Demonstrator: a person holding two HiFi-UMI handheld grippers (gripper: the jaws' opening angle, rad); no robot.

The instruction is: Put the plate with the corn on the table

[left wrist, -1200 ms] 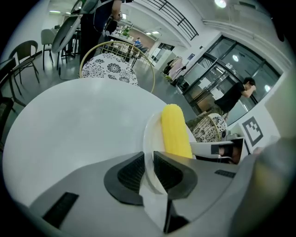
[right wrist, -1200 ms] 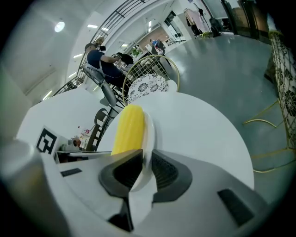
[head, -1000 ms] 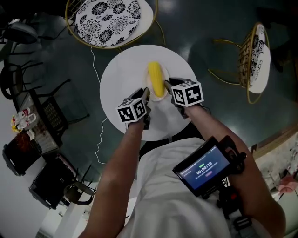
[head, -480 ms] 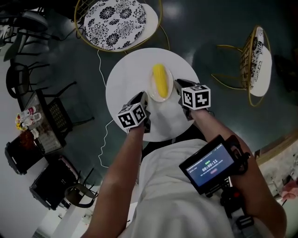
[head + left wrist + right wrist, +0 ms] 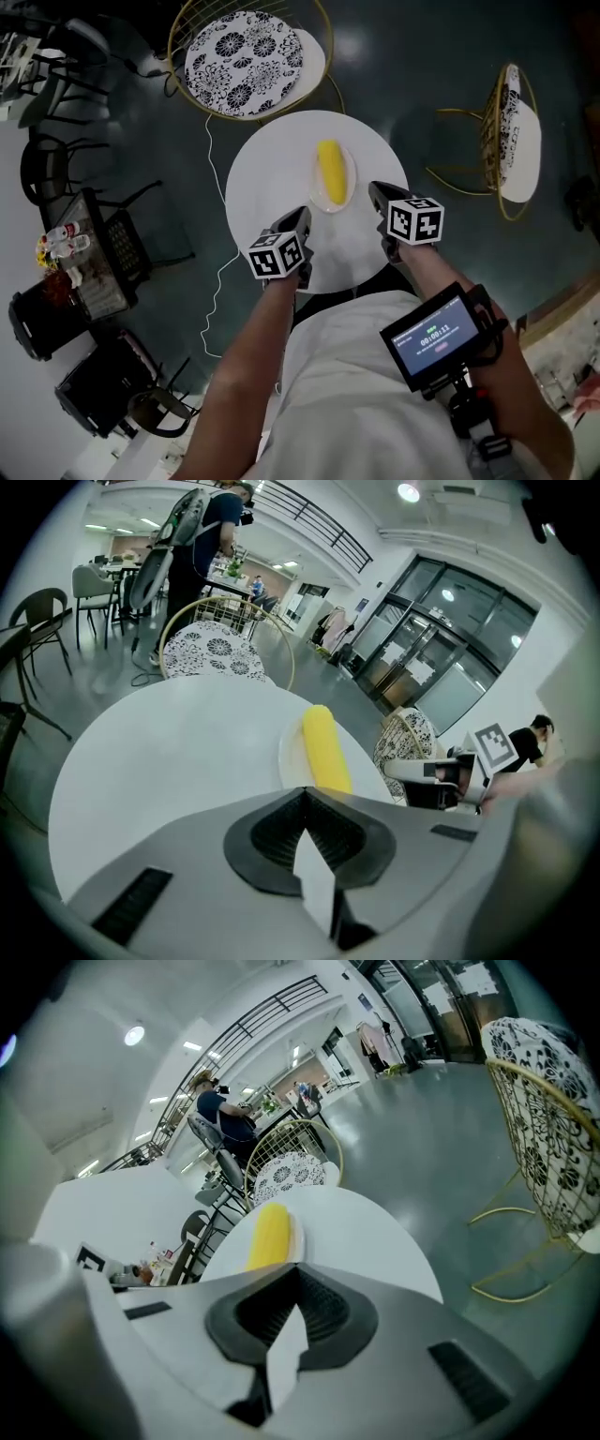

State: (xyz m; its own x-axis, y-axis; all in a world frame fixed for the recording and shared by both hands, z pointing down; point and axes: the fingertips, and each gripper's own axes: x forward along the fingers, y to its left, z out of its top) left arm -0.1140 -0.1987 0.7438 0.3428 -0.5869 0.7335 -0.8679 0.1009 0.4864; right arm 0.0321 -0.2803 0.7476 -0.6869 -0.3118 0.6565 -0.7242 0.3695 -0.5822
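A yellow corn cob [image 5: 330,172] lies on a small white plate [image 5: 316,195] that rests on the round white table [image 5: 272,169]. My left gripper [image 5: 302,217] hovers over the table's near edge, below and left of the plate, apart from it. My right gripper [image 5: 377,192] is to the plate's right, also clear of it. In the left gripper view the corn [image 5: 325,750] and plate [image 5: 292,757] lie beyond the jaws [image 5: 305,791], which meet with nothing held. The right gripper [image 5: 298,1267] shows the same, with the corn [image 5: 269,1234] ahead.
A gold wire chair with a patterned cushion [image 5: 246,52] stands beyond the table, another [image 5: 514,131] at the right. Dark chairs and a cluttered shelf [image 5: 103,244] fill the left. A white cable [image 5: 214,272] trails on the floor. A person [image 5: 202,536] stands in the background.
Both grippers have drawn back from the plate's sides toward the table's near edge. The plate with the corn stays resting on the table.
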